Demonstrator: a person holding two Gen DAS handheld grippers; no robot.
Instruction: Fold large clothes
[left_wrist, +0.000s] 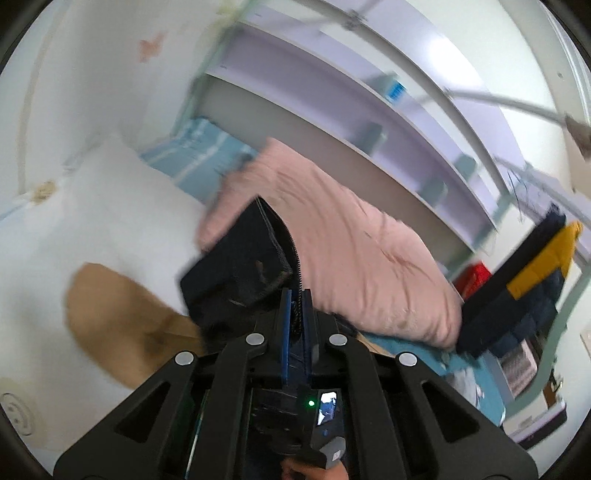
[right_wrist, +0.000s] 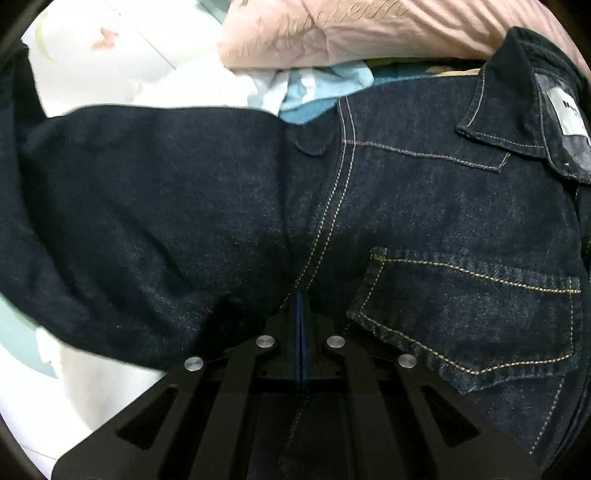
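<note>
Crowding the far side of the bed (left_wrist: 122, 221), a pink quilt (left_wrist: 332, 236) lies bunched against a long white shelf unit (left_wrist: 369, 122), with a light blue striped sheet (left_wrist: 199, 147) showing at its far end. To the right, a navy-and-yellow garment (left_wrist: 532, 269) hangs off a rail, with something red (left_wrist: 476, 277) tucked behind it. Left of the left claw (left_wrist: 296, 306) the white bed surface lies open, apart from a tan patch (left_wrist: 122, 317) whose nature is unclear; this whole view is blurred.

The left claw is pressed together on a hem of the dark denim jeans (left_wrist: 240, 266), its blue pads pinching the stitched edge so that a flap of the cloth stands lifted above the bed just ahead of the fingertips.

In the right wrist view the jeans (right_wrist: 258, 192) fill nearly everything, spread across the bed with the waistband (right_wrist: 524, 122) and its white label (right_wrist: 572, 114) at the upper right and a back pocket (right_wrist: 476, 310) at the right. The right claw (right_wrist: 302, 325) is closed tight on the denim along the centre seam (right_wrist: 332, 206), which runs straight out from between its pads. Beyond the jeans lie the pink quilt (right_wrist: 351, 33), a crumpled light blue cloth (right_wrist: 325, 88) and white bedding (right_wrist: 122, 70); white sheet also shows at the lower left.
</note>
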